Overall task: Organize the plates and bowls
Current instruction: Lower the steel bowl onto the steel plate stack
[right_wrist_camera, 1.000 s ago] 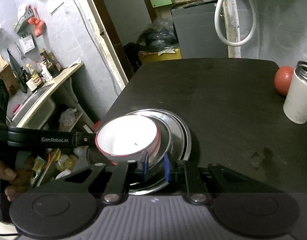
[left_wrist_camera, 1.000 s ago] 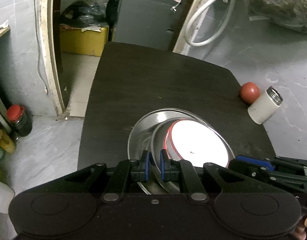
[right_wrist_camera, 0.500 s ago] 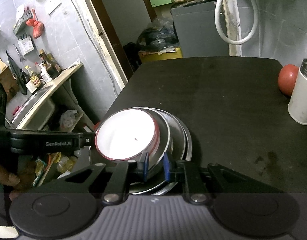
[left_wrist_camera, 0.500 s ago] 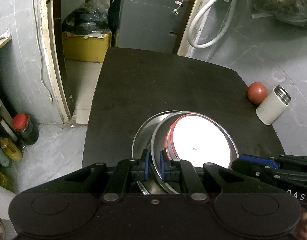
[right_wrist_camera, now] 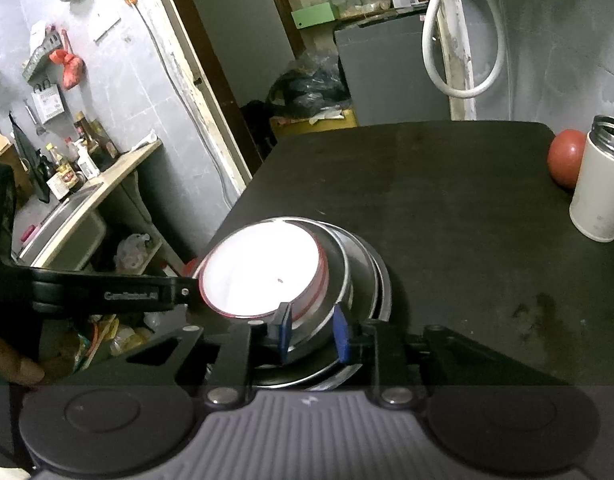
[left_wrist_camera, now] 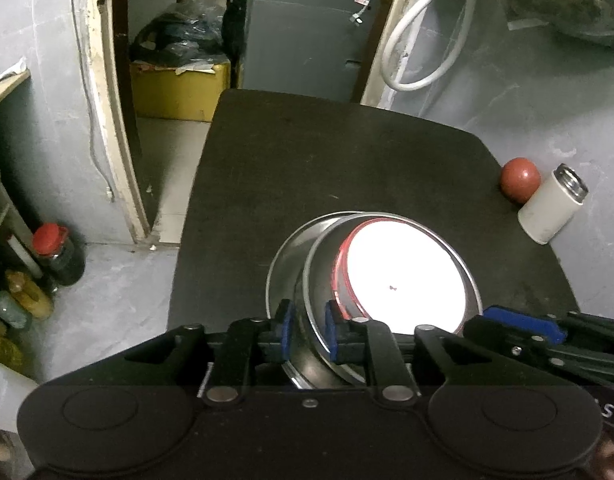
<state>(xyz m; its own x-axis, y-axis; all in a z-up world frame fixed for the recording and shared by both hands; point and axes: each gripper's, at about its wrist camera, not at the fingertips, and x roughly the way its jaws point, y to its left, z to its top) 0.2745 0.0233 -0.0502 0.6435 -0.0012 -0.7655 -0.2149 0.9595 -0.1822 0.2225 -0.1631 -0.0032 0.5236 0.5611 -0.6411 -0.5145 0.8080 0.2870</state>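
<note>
The stack is tilting further than a second ago, its left edge rising off the counter (left_wrist_camera: 347,152) as both claws lift. The left claw (left_wrist_camera: 307,330) is pinching the rim of the steel bowl (left_wrist_camera: 323,276) between narrowly parted blue pads; the right claw (right_wrist_camera: 313,332) is gripping that bowl's wall on the near right side. Inside it is sitting a white bowl (right_wrist_camera: 263,270) with a red rim, its inside glaring too bright to read. Beneath, steel plates (right_wrist_camera: 377,280) are lying stacked at the counter's near left part; their near edges are hidden behind the claws. A tomato (left_wrist_camera: 520,179) and white flask (left_wrist_camera: 553,208) are standing far right.
</note>
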